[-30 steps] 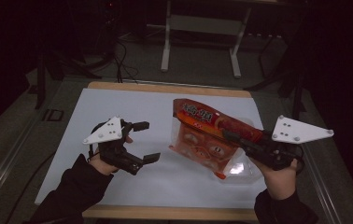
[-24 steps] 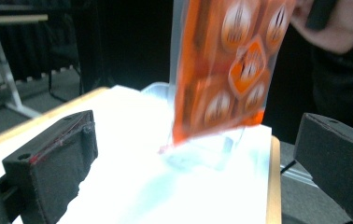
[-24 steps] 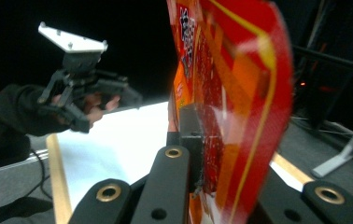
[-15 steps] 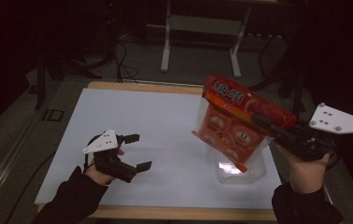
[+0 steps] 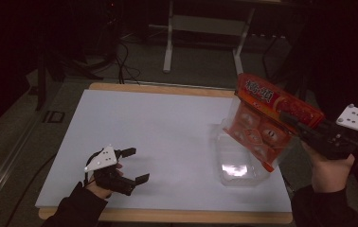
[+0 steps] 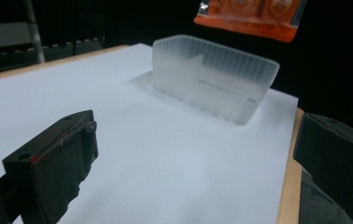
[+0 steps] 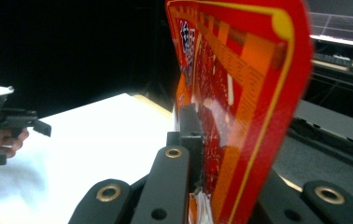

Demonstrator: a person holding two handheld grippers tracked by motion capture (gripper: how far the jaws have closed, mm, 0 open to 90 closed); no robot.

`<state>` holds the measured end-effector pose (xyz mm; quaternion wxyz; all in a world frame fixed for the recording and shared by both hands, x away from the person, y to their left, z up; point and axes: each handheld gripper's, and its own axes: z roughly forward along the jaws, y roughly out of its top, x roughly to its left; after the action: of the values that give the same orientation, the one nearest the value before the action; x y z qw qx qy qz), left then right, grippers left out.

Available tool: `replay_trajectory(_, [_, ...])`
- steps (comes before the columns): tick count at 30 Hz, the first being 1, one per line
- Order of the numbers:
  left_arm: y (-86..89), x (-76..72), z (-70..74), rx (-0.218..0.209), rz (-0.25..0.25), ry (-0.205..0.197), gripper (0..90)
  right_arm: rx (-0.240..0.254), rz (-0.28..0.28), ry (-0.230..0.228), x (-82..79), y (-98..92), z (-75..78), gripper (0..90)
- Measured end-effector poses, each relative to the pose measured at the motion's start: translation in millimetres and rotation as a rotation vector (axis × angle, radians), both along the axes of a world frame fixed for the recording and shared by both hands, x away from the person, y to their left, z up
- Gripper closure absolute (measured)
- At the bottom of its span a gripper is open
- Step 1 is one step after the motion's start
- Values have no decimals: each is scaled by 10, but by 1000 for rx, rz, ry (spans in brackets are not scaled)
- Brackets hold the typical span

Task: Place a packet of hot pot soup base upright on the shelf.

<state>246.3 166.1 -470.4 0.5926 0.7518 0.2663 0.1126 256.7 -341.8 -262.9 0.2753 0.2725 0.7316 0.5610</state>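
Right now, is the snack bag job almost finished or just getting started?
Partway, it seems. Done: the orange snack bag is off the table, pinched in the right gripper. In hand: it hangs tilted above the clear plastic tub. Left: setting the bag somewhere, maybe in that tub; I can't tell. The left gripper waits open near the table's front edge.

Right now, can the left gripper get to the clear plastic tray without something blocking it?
Probably yes. The left gripper is open, and bare white table lies between it and the clear tray. The orange bag hangs above.
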Motion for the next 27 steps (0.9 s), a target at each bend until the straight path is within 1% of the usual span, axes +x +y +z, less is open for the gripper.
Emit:
replay_trajectory(5, [4, -39, -120, 24, 10, 3, 1, 20, -19, 36, 81, -88, -138, 900])
replay_trajectory(7, [17, -52, -150, 17, 17, 5, 1, 20, -28, 45, 120, -100, -203, 900])
replay_trajectory(9, [32, -56, -178, 15, 20, 16, 1, 19, -30, 59, 160, -103, -270, 900])
replay_trajectory(10, [37, -58, -190, 13, 20, 15, 1, 22, -31, 67, 180, -105, -304, 900])
replay_trajectory(11, [38, -58, -199, 15, 23, 13, 1, 21, -29, 65, 202, -106, -339, 900])
replay_trajectory(12, [42, -56, -202, 21, 26, 13, 1, 21, -32, 67, 218, -105, -373, 900])
replay_trajectory(17, [75, -43, -207, 7, 43, 1, 1, 32, -30, 91, 302, -115, -531, 900])
replay_trajectory(23, [98, -24, -223, 4, 47, 17, 1, 36, -28, 131, 349, -125, -719, 900])
replay_trajectory(27, [96, -16, -236, 2, 47, 16, 1, 38, -27, 148, 354, -108, -822, 900])
